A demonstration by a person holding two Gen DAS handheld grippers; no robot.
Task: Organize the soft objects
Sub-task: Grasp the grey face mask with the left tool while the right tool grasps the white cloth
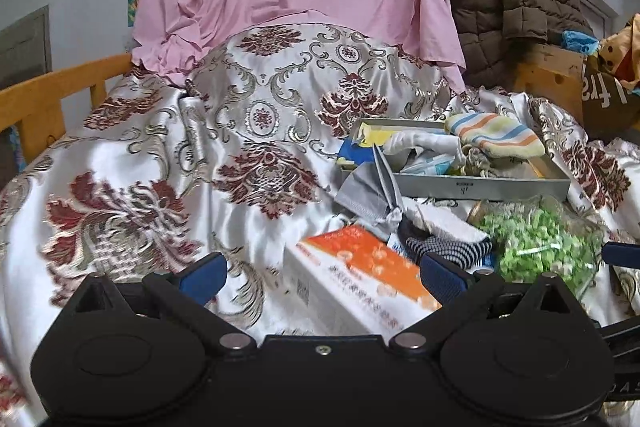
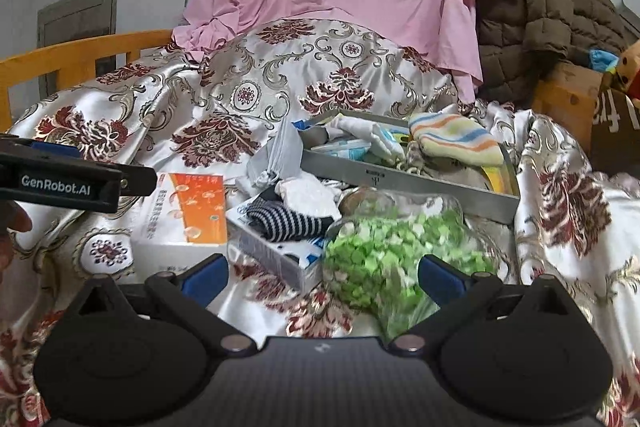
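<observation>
Atop box, navy-striped sock (image 2: 294, 223), crumpled.

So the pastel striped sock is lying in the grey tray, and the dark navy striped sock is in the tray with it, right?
Not quite. The pastel striped sock does lie in the grey tray, but the navy striped sock is outside it, lying on a small blue and white box in front of the tray. The right wrist view shows this most clearly.
</observation>
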